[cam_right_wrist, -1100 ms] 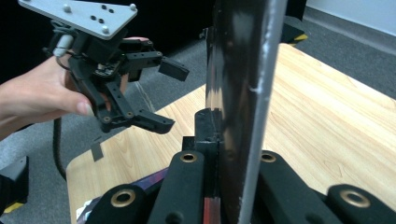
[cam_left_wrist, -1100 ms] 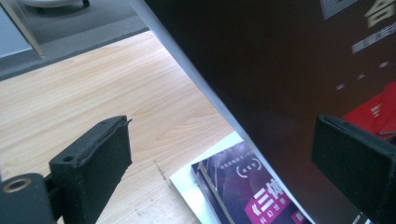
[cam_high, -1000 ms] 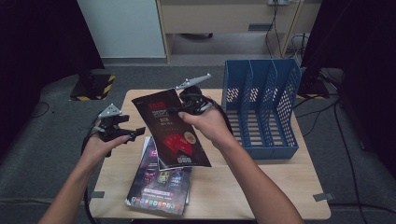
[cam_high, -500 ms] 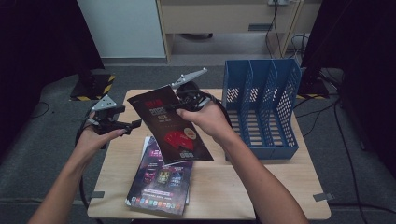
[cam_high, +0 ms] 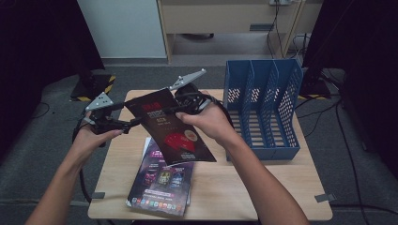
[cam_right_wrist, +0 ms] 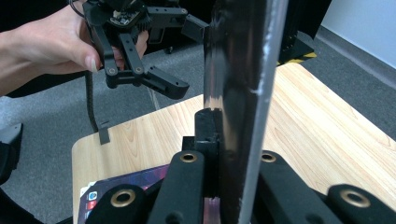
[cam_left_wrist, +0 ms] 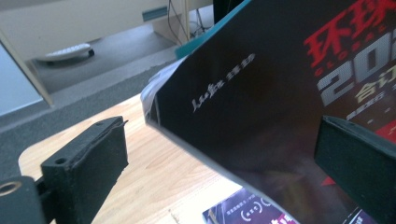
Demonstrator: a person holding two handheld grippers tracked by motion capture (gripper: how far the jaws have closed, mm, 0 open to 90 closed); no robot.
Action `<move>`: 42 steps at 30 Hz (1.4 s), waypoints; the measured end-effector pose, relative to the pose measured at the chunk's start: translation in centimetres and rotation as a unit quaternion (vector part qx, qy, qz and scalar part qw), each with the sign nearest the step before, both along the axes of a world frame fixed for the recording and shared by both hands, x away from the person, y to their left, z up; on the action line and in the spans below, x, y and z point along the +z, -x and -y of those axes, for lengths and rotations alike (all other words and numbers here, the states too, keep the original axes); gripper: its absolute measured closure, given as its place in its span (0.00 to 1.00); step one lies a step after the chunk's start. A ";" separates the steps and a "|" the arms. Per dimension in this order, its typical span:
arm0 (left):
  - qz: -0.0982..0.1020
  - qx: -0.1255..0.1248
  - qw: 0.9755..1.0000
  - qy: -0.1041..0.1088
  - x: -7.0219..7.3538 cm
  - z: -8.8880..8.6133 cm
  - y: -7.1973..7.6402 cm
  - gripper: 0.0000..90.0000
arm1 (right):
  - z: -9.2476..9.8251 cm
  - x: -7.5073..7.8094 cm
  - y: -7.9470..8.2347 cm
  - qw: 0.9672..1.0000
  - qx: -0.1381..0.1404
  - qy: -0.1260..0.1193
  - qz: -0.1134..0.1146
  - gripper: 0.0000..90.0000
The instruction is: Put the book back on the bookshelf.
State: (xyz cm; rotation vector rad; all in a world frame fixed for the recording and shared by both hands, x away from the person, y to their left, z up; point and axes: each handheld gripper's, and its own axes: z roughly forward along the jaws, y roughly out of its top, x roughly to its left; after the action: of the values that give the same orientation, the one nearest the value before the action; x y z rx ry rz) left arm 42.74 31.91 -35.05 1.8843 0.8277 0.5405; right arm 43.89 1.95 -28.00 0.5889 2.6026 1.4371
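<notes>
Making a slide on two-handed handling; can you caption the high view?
Right tool clamps a dark magazine above the table while the open left tool straddles its corner.

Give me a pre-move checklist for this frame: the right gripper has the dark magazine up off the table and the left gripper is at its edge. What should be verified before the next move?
1. Right gripper clamped on the dark magazine: ok, jaws shut on its edge.
2. Left gripper ready to take hold: ok, jaws open with the magazine's corner between them, pads not yet pressing.
3. Magazine lifted off the stack of magazines on the table: ok.
4. Blue file rack upright, slots free: ok, standing at the table's right side, slots look empty.
5. Magazine staying closed, pages not fanning: cannot tell; the pale page edges show at the corner.
</notes>
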 end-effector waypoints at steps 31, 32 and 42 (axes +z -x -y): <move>-0.018 -0.064 0.998 -0.007 2.1 0.7 -2.5 0.04 | -0.3 2.3 -0.6 0.999 0.037 0.015 0.024 0.97; -0.019 -0.065 0.998 -0.008 2.1 0.8 -2.5 0.04 | -0.3 2.4 -0.6 0.999 0.038 0.015 0.023 0.97; -0.041 -0.098 0.994 -0.006 1.8 1.0 -2.5 0.30 | -0.6 2.2 -0.8 0.999 0.034 0.030 0.028 0.97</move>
State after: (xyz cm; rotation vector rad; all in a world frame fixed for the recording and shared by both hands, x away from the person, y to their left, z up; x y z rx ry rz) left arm 45.26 30.90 -33.27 1.9833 0.6824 0.3493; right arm 44.72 2.56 -25.79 0.4518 2.6357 1.3687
